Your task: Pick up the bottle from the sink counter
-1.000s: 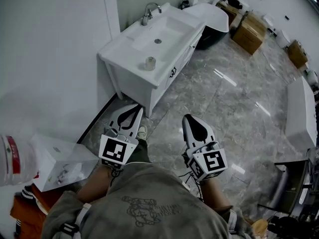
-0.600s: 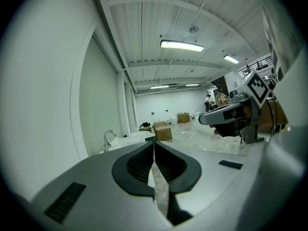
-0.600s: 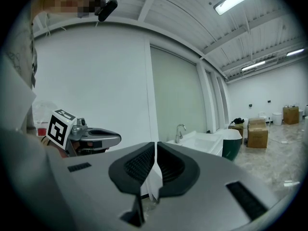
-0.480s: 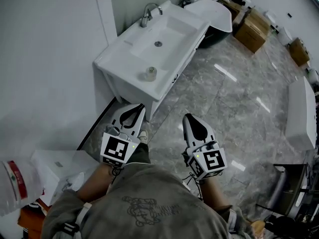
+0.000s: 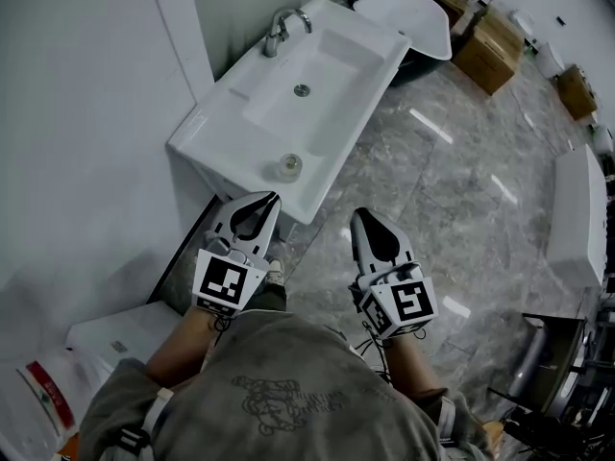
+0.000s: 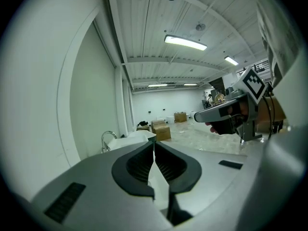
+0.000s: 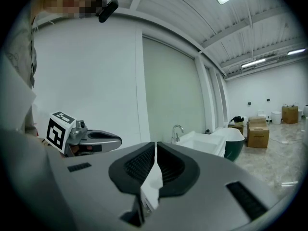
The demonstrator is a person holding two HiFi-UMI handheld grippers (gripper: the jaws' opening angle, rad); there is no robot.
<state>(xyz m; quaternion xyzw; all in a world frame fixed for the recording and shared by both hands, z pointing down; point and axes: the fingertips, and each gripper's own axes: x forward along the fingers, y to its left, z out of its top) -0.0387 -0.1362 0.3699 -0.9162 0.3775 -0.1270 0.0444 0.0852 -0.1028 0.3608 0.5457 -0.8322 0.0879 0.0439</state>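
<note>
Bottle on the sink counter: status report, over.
Left gripper and right gripper shut, empty. Bottle upright near the counter front edge, untouched. Nothing between grippers and bottle.

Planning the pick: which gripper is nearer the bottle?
The left gripper, just short of the bottle on the counter; the right gripper is farther, over floor.

The sink counter (image 5: 226, 113) is white, the floor (image 5: 442, 209) grey and veined.

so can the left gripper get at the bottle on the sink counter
Likely yes: the bottle stands alone near the front edge of the sink counter, nothing between it and the left gripper, though its jaws are shut.
</note>
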